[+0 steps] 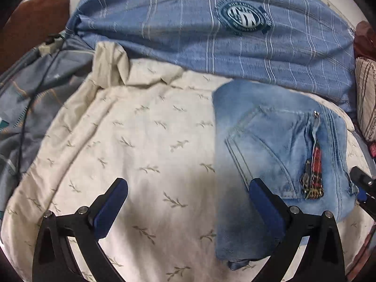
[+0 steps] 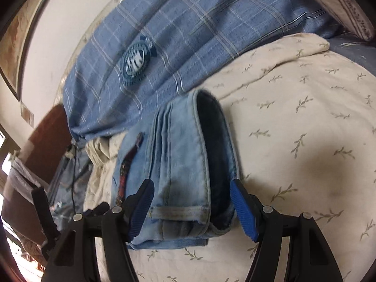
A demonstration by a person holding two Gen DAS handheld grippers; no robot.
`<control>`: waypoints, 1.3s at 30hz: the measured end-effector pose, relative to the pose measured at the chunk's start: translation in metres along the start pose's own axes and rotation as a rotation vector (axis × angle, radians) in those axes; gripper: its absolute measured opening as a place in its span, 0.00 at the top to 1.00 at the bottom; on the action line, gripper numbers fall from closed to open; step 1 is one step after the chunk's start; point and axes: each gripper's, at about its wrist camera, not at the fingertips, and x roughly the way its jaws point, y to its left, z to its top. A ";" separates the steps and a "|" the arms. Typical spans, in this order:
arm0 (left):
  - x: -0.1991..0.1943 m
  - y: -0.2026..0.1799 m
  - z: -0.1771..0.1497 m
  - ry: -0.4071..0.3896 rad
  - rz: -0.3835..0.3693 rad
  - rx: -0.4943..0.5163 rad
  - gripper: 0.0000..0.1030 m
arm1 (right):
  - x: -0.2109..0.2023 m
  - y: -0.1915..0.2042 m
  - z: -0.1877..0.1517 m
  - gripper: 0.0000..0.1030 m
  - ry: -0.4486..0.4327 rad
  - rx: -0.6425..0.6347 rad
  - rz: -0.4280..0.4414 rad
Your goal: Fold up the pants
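The folded light-blue denim pants (image 2: 178,164) are partly hidden by the blue-padded right gripper (image 2: 192,209); their badge lettering is blurred.

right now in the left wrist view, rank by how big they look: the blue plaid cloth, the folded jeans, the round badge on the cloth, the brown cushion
1. blue plaid cloth
2. folded jeans, though nearness to the camera enlarges them
3. brown cushion, partly cut off at the frame edge
4. round badge

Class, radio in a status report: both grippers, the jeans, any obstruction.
Left gripper open, over cream leaf-print bedsheet. Right gripper open, straddling folded light-blue denim jeans. Blue checked pillow behind, touching.
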 end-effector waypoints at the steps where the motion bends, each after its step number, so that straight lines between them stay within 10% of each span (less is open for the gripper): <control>1: 0.001 -0.003 -0.002 0.007 -0.017 0.012 0.00 | 0.005 0.003 -0.002 0.32 0.020 -0.012 -0.001; 9: -0.005 -0.025 -0.006 -0.022 -0.065 0.103 0.00 | 0.015 0.010 -0.009 0.32 0.062 -0.044 0.011; 22: -0.032 -0.018 0.012 -0.217 0.093 0.111 0.00 | -0.042 0.033 0.000 0.32 -0.267 -0.129 0.035; 39: 0.019 -0.024 0.001 0.009 0.017 0.150 0.00 | 0.030 0.035 -0.012 0.31 -0.012 -0.074 -0.010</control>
